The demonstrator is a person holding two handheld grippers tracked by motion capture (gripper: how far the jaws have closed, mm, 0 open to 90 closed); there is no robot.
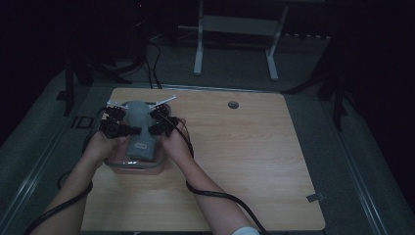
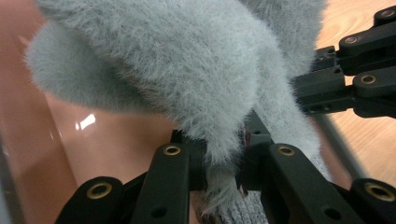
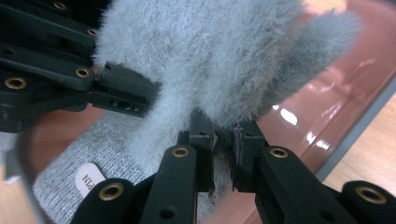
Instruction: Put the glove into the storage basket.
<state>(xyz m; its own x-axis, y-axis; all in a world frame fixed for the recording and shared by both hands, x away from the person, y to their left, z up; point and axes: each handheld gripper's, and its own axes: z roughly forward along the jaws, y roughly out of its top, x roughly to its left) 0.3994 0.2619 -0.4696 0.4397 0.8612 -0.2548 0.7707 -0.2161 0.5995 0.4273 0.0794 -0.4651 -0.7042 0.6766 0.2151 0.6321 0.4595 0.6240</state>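
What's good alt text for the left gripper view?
The left gripper is shut on a fold of fuzzy grey fabric, which hangs over a pinkish translucent bin. The right gripper reaches in from the right edge.

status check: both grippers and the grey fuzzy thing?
Left gripper and right gripper both shut on grey fuzzy garment. Garment over pink clear box. Nothing in the way.
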